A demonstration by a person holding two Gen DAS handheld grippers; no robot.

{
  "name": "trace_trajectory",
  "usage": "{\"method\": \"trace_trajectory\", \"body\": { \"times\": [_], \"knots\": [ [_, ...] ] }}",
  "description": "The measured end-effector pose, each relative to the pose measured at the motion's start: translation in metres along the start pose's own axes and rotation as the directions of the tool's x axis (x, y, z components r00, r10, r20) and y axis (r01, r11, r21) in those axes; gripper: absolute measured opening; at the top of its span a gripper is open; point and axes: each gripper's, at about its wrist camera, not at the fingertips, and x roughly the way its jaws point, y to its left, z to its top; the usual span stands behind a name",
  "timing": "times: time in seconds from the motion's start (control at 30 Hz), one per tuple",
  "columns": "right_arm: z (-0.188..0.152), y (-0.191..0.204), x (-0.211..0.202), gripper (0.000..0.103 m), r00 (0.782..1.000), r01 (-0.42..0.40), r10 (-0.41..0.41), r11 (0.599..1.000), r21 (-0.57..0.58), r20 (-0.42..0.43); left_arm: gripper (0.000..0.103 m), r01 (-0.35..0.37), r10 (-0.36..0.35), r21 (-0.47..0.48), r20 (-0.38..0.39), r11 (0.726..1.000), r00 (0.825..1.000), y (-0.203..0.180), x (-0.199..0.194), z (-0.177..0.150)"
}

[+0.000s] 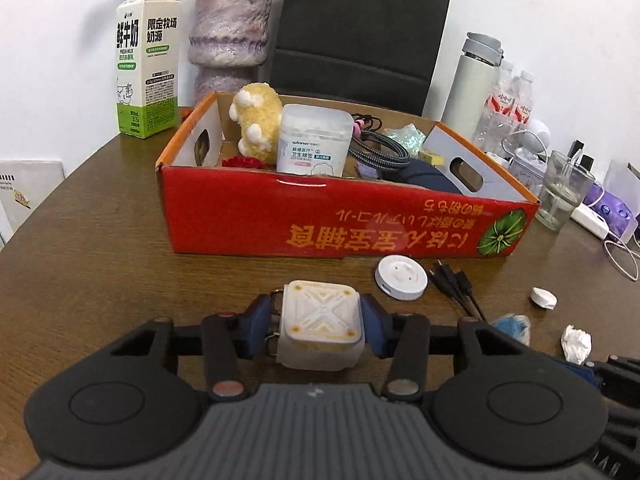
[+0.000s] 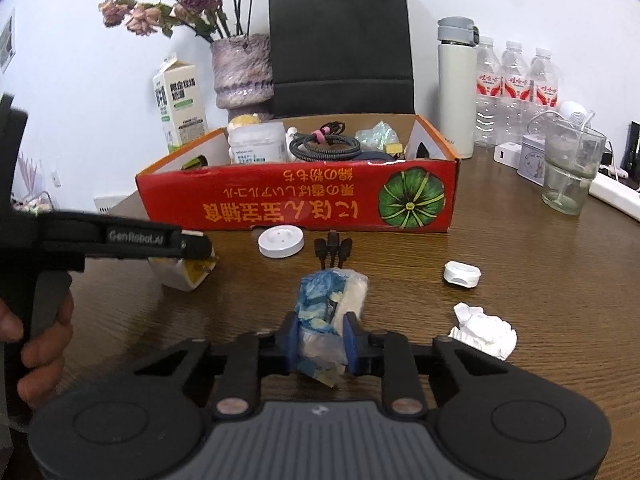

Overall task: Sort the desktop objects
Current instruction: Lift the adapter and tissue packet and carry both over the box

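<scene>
In the left wrist view my left gripper is shut on a white cube with a raised X on top and metal rings at its left side, low over the brown table. From the right wrist view the same cube shows under the left gripper's finger, which a person's hand holds. My right gripper is shut on a crumpled blue-and-white plastic packet that rests on the table. Behind both stands the red cardboard box, open at the top and holding a plush toy, a cotton-swab tub and coiled cables.
In front of the box lie a white round disc, black cable plugs, a small white cap and a crumpled tissue. A glass, thermos, water bottles, milk carton, vase and black bag line the back.
</scene>
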Motion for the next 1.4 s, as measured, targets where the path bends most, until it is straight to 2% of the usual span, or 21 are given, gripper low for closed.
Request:
{"method": "trace_trajectory", "body": {
  "times": [0.07,0.1,0.13,0.37,0.67,0.77,0.83,0.97,1.17,1.27,1.4],
  "knots": [
    [0.001,0.000,-0.007,0.014,1.000,0.003,-0.003,1.000,0.002,0.016,0.048,-0.015,0.015,0.001,0.000,1.000,1.000,-0.002,-0.005,-0.003],
    [0.002,0.000,-0.011,0.013,1.000,0.003,-0.003,1.000,-0.003,0.024,0.042,-0.018,0.018,0.004,0.008,1.000,1.000,-0.003,-0.010,-0.004],
    [0.003,0.001,-0.015,0.013,0.999,0.006,-0.006,1.000,-0.005,0.033,0.042,-0.022,0.021,0.006,0.024,1.000,0.999,-0.005,-0.017,-0.005],
    [0.003,0.005,-0.058,0.013,0.994,0.006,-0.004,1.000,-0.013,0.109,0.042,-0.002,0.004,-0.028,0.077,1.000,0.997,-0.012,-0.073,-0.017],
    [-0.022,0.016,-0.123,0.013,0.988,-0.027,0.028,1.000,-0.008,0.152,0.042,0.000,0.004,-0.024,0.157,1.000,0.988,-0.030,-0.159,-0.058],
    [-0.034,0.021,-0.142,0.013,0.988,-0.026,0.029,0.999,-0.023,0.151,0.042,0.057,-0.046,-0.062,0.157,0.996,0.987,-0.030,-0.180,-0.071],
    [-0.039,0.025,-0.157,0.013,0.986,-0.035,0.040,0.999,-0.029,0.161,0.042,0.136,-0.120,-0.096,0.155,0.986,0.981,-0.028,-0.195,-0.075],
    [-0.046,0.033,-0.187,0.013,0.977,-0.054,0.063,0.997,-0.053,0.201,0.042,0.277,-0.251,-0.114,0.199,0.954,0.947,-0.028,-0.232,-0.078],
    [-0.051,0.044,-0.218,0.013,0.965,-0.066,0.088,0.993,-0.095,0.247,0.042,0.374,-0.342,-0.059,0.295,0.926,0.892,-0.037,-0.278,-0.078],
    [-0.050,0.046,-0.227,0.013,0.959,-0.059,0.085,0.993,-0.101,0.269,0.042,0.407,-0.372,-0.048,0.320,0.912,0.871,-0.038,-0.287,-0.077],
    [-0.048,0.045,-0.236,0.013,0.953,-0.053,0.082,0.993,-0.106,0.292,0.042,0.481,-0.440,-0.042,0.344,0.875,0.830,-0.033,-0.292,-0.077]
  ]
}}
